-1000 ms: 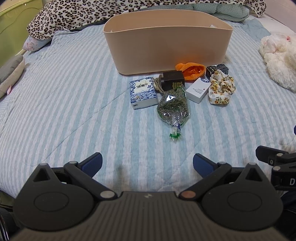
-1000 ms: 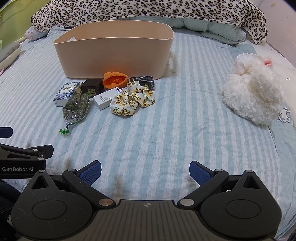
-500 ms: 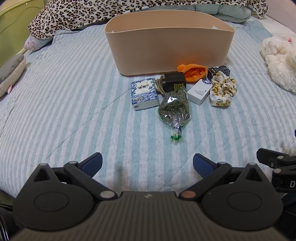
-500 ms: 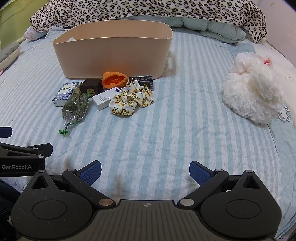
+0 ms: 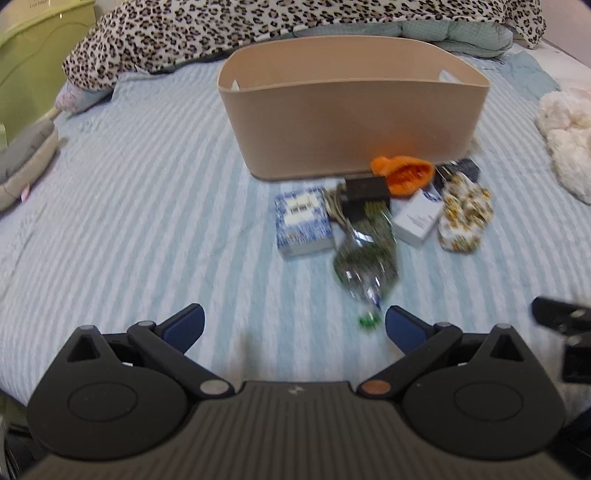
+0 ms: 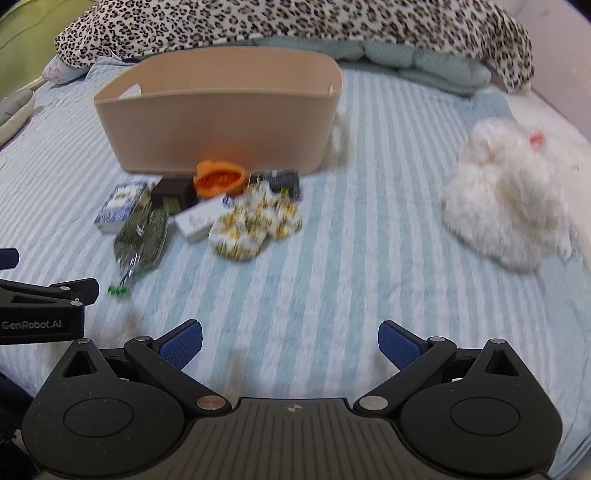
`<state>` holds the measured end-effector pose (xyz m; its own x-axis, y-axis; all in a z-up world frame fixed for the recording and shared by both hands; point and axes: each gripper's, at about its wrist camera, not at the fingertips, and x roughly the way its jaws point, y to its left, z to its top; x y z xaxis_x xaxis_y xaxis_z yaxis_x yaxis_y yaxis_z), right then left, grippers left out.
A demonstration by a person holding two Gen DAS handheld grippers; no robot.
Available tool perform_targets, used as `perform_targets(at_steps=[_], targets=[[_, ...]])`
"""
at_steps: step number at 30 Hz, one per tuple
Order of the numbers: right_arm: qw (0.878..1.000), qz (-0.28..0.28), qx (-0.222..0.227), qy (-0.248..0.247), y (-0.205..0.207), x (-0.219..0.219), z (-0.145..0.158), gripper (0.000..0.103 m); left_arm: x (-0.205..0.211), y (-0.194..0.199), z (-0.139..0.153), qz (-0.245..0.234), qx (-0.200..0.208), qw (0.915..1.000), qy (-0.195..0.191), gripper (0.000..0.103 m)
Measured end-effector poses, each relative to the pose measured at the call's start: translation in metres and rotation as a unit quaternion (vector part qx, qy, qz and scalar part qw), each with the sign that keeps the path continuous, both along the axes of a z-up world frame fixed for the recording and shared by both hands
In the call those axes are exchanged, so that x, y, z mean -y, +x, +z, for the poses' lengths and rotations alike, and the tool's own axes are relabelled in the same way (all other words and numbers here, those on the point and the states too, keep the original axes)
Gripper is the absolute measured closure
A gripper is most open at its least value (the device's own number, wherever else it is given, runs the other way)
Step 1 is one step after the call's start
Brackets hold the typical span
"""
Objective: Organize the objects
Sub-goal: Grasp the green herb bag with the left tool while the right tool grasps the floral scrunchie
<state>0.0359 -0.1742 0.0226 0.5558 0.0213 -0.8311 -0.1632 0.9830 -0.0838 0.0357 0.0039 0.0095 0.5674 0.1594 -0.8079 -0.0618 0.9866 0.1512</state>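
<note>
A beige oval bin (image 5: 351, 114) (image 6: 221, 118) stands on the striped bedspread. In front of it lies a cluster: a blue-and-white box (image 5: 303, 225) (image 6: 120, 205), a dark box (image 5: 365, 190) (image 6: 173, 194), an orange item (image 5: 406, 177) (image 6: 219, 179), a white box (image 5: 417, 218) (image 6: 201, 219), a floral scrunchie (image 5: 463, 218) (image 6: 255, 225), a small black box (image 5: 460, 170) (image 6: 284, 179) and a clear bag of green bits (image 5: 365, 254) (image 6: 142, 236). My left gripper (image 5: 293, 325) is open and empty, short of the bag. My right gripper (image 6: 290, 343) is open and empty, short of the scrunchie.
A white fluffy plush (image 6: 513, 199) (image 5: 569, 140) lies to the right. A leopard-print blanket (image 5: 258, 26) (image 6: 258, 22) and green pillows (image 6: 424, 62) lie behind the bin. A grey cushion (image 5: 26, 162) lies at the left edge beside a green cabinet (image 5: 33, 44).
Both grippers have moved forward toward the cluster and bin, which look larger and nearer. The view is blurred by motion. Both stay open.
</note>
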Motion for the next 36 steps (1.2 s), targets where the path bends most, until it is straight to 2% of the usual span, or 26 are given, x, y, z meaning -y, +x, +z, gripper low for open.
perform_targets(at_steps=[3,8,13,17,21,23,25,27,31,35,36], targets=[[1.0,-0.002,0.019,-0.025,0.017,0.0,0.005,0.0,-0.002,0.016,-0.004,-0.004,0.002,1.0,0.006,0.0],[1.0,0.004,0.001,-0.007,0.048,0.004,-0.001,0.0,-0.011,0.037,-0.015,0.008,-0.028,0.9984,-0.048,0.0],[1.0,0.025,0.01,-0.004,0.069,0.001,-0.006,0.0,-0.006,0.052,-0.026,-0.002,-0.03,0.9991,-0.031,0.0],[0.999,0.038,0.002,0.032,0.085,0.001,-0.013,0.0,-0.011,0.067,-0.033,0.003,-0.033,0.9988,-0.037,0.0],[0.997,0.054,-0.013,0.057,0.096,-0.002,-0.024,0.0,-0.018,0.076,-0.036,-0.001,-0.053,0.9953,-0.081,0.001],[0.996,0.063,-0.022,0.051,0.099,-0.006,-0.03,0.0,-0.019,0.076,-0.036,-0.017,-0.064,0.9916,-0.111,0.006],[0.996,0.071,-0.031,0.044,0.1,-0.009,-0.037,0.005,-0.016,0.075,-0.035,-0.033,-0.067,0.9897,-0.122,0.007],[0.996,0.071,-0.039,0.039,0.101,-0.011,-0.042,0.007,-0.011,0.075,-0.036,-0.041,-0.069,0.9906,-0.111,0.007],[0.995,0.071,-0.045,0.053,0.103,-0.011,-0.048,0.017,-0.013,0.081,-0.044,-0.022,-0.086,0.9882,-0.125,0.01],[0.994,0.081,-0.051,0.044,0.102,-0.019,-0.052,0.029,-0.017,0.084,-0.045,-0.006,-0.081,0.9881,-0.13,0.027],[0.994,0.086,-0.05,0.042,0.1,-0.022,-0.052,0.038,-0.017,0.084,-0.045,-0.004,-0.08,0.9883,-0.13,0.032]])
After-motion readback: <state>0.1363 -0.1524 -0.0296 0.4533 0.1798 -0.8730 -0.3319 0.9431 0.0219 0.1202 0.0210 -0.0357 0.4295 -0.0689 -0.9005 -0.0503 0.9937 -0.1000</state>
